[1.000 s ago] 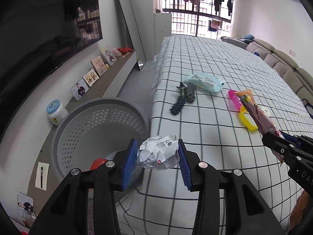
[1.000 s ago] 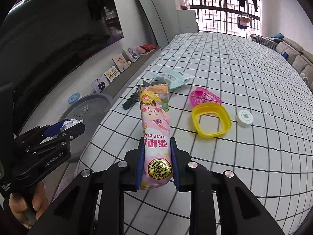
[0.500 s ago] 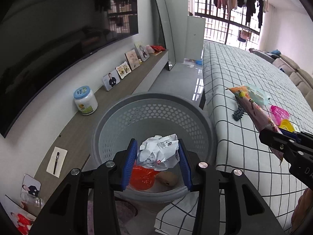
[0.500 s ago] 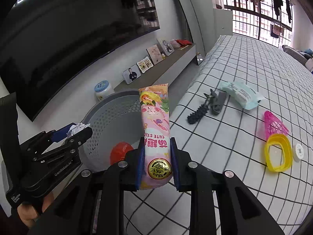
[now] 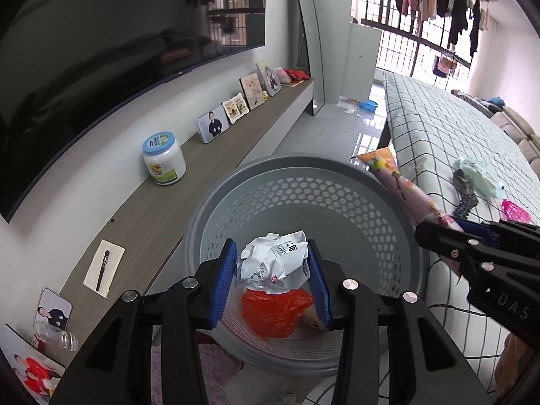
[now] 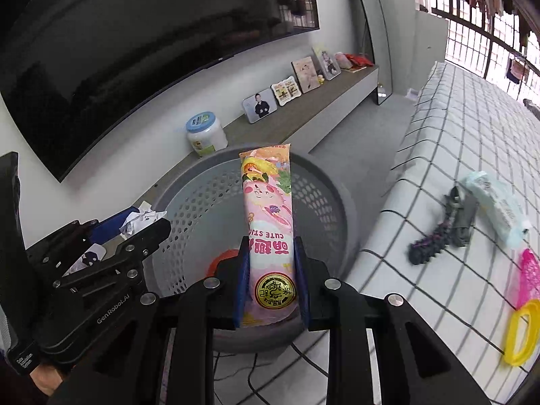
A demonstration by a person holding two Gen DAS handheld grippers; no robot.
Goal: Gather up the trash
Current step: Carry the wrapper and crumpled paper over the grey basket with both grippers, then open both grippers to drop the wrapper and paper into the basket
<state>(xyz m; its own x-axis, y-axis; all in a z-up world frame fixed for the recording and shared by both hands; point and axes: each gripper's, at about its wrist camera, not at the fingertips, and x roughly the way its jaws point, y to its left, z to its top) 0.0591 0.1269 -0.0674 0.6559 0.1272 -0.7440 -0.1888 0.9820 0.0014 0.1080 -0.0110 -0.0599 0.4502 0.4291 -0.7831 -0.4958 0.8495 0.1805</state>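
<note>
Centre of left wrist view: left gripper (image 5: 272, 267) clamped on crumpled paper ball (image 5: 274, 262), hanging above grey perforated basket (image 5: 236, 199). Red bag (image 5: 275, 310) lies in basket bottom. Lower centre of right wrist view: right gripper (image 6: 270, 271) clamped on pink snack wrapper (image 6: 268, 222), upright over basket. Checked bed (image 6: 455, 141) at right edge.

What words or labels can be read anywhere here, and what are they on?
"CUTE STI", cut off by the fingers: pink cartoon snack packet.
"GenRobot.AI": black left gripper body.
"DAS", cut off at the frame edge: black right gripper body.
Crumpled white paper ball: printed characters, too creased to read.
White jar with blue lid: label too small.
</note>
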